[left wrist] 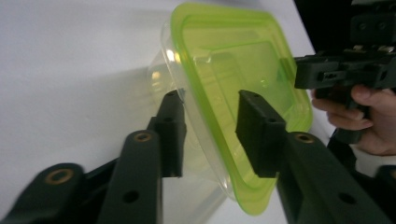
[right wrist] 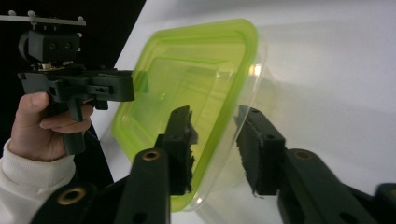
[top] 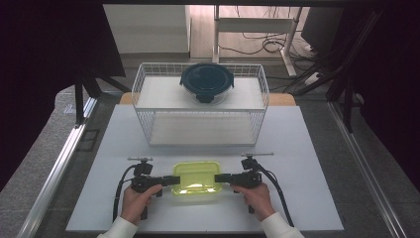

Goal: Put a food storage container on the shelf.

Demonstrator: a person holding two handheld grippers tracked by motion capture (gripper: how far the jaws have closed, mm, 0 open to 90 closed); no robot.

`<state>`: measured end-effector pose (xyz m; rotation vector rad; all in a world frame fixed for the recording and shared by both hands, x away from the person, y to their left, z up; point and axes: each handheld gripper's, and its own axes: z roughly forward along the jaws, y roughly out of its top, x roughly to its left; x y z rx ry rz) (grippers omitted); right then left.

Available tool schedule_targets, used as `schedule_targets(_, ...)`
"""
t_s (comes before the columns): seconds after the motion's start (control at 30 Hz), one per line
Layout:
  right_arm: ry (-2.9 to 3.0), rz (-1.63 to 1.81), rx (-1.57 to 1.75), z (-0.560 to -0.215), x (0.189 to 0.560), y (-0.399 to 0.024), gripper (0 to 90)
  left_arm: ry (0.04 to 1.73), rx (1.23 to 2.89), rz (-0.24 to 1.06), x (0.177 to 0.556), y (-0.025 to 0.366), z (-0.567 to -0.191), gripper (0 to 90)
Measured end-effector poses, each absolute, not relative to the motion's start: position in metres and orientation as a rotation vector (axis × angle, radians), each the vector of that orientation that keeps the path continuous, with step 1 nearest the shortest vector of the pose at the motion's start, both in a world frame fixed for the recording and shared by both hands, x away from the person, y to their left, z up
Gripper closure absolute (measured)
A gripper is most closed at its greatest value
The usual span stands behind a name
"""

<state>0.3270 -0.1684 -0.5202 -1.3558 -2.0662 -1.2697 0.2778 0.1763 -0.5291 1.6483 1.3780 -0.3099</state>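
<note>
A clear plastic container with a lime-green lid (top: 196, 177) sits on the white table near its front edge. My left gripper (top: 174, 179) lies level at its left end and my right gripper (top: 220, 177) at its right end. In the left gripper view my left gripper (left wrist: 210, 95) straddles the container (left wrist: 233, 70), one jaw over the lid and one beside the clear wall, pads a little off it. The right gripper view has my right gripper (right wrist: 215, 112) straddling the container (right wrist: 187, 70) the same way. Each view also catches the opposite gripper (left wrist: 301, 74) (right wrist: 130, 86) at the far end.
A white wire rack (top: 200, 104) stands behind the container, mid-table. On its upper shelf sits a round glass bowl with a dark lid (top: 207, 82). The white table (top: 307, 198) ends just beyond the person's hands. Metal rails run along both sides.
</note>
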Motion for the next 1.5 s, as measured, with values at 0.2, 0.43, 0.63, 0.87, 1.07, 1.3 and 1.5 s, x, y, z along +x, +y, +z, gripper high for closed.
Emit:
schedule_targets(0.2, -2.056, -1.269, -1.377, -0.518, 0.326, -0.171, 74.6, 1.382, 1.632, -0.298, 0.277, 0.179, -0.528, 74.2)
schedule_targets(0.43, -2.056, -1.284, -1.360, -0.515, 0.324, -0.172, 77.4, 1.354, 1.628, -0.282, 0.273, 0.180, -0.524, 77.0)
schedule_targets(0.63, -2.085, -1.314, -1.341, -0.508, 0.322, -0.176, 78.1, 1.326, 1.622, -0.285, 0.269, 0.179, -0.518, 77.5)
schedule_targets(0.87, -2.112, -1.366, -1.304, -0.496, 0.318, -0.178, 78.5, 1.292, 1.625, -0.244, 0.263, 0.178, -0.502, 77.4)
schedule_targets(1.07, -2.123, -1.402, -1.276, -0.489, 0.315, -0.179, 78.6, 1.267, 1.622, -0.229, 0.259, 0.179, -0.493, 77.4)
schedule_targets(1.3, -2.136, -1.442, -1.251, -0.479, 0.314, -0.180, 78.7, 1.241, 1.624, -0.208, 0.259, 0.179, -0.482, 77.4)
schedule_targets(1.5, -2.156, -1.453, -1.250, -0.474, 0.316, -0.179, 78.8, 1.249, 1.634, -0.203, 0.265, 0.178, -0.479, 77.8)
